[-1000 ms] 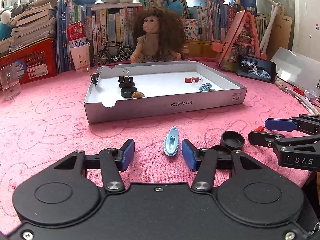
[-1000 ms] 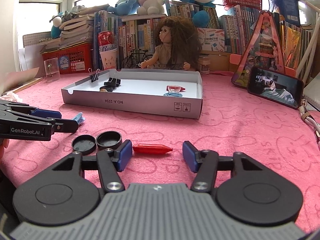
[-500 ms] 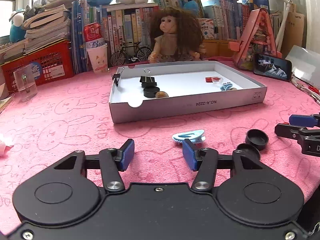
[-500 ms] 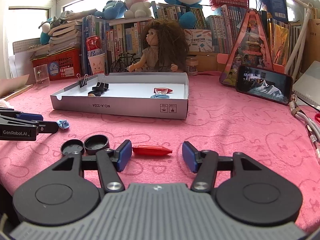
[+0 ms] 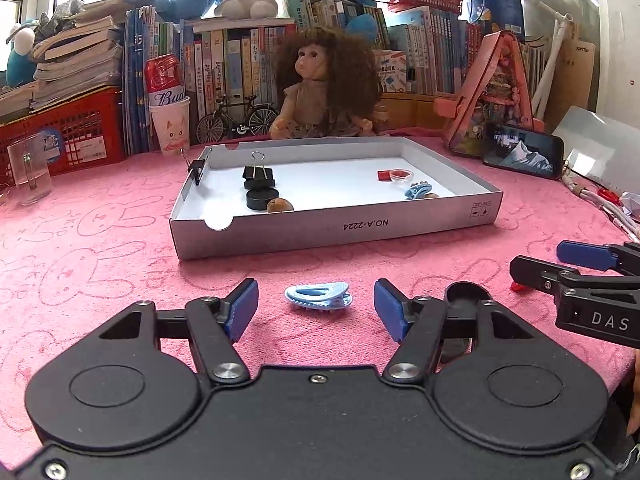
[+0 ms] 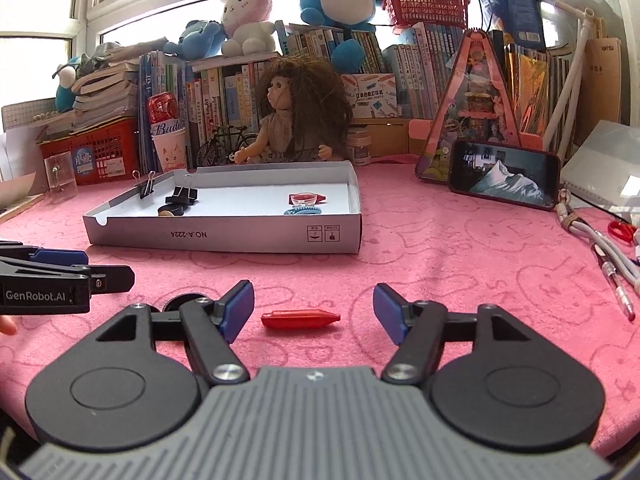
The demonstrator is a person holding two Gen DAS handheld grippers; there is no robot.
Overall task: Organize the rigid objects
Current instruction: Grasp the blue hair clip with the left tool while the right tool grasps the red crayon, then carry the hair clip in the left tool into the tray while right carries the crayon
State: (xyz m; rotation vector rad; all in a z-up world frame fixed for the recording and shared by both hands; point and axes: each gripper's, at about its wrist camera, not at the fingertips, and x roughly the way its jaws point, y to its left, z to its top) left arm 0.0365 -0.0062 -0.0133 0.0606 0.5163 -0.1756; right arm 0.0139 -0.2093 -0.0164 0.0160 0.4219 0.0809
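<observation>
Left wrist view: the left tool (image 5: 315, 307) is spread and opening, its blue pads flanking but not touching a light blue hair clip (image 5: 318, 296) on the pink counter (image 5: 100, 264), near the white tray (image 5: 336, 226).

Right wrist view: the right tool (image 6: 313, 307) is spread and opening around a red clip (image 6: 300, 319), untouched.

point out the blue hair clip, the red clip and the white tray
blue hair clip (image 5: 318, 295), left wrist view, on its curved top shell.
red clip (image 6: 300, 319), right wrist view, on the middle of its body.
white tray (image 5: 336, 227), left wrist view, on the near outer wall by the printed label.
</observation>
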